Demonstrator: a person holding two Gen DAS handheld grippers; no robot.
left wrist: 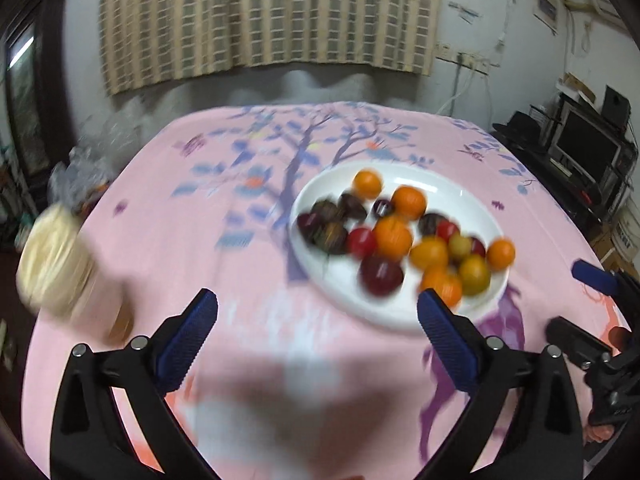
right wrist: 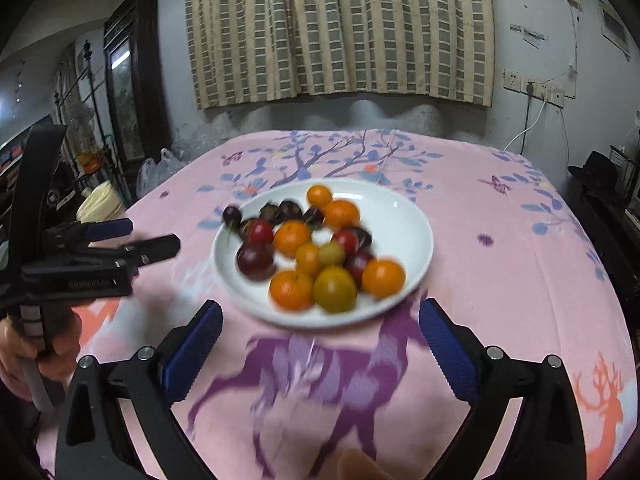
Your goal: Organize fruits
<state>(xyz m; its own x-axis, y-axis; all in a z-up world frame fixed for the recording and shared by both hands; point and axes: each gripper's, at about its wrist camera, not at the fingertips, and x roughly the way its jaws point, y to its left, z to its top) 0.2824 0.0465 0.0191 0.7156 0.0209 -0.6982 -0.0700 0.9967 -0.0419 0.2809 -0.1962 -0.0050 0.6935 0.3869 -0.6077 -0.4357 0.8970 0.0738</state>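
Both grippers are spread wide with nothing in them. The mixed orange, red and dark fruits (right wrist: pixel 316 250) sit heaped on the round white ceramic plate (right wrist: pixel 404 220), dead ahead of the right gripper (right wrist: pixel 320 320); the left gripper (left wrist: pixel 318 312) has it off to its right, so right looks nearer

A table (right wrist: pixel 500 240) stands against the wall, covered all over by a pink cloth (right wrist: pixel 480 288) printed with blue-leaved trees, a purple deer and an orange deer. A white plate (right wrist: pixel 404 224) sits directly on the cloth near the middle, heaped with small orange, red, dark and yellow-green fruits (right wrist: pixel 316 256). Both views are blurred.
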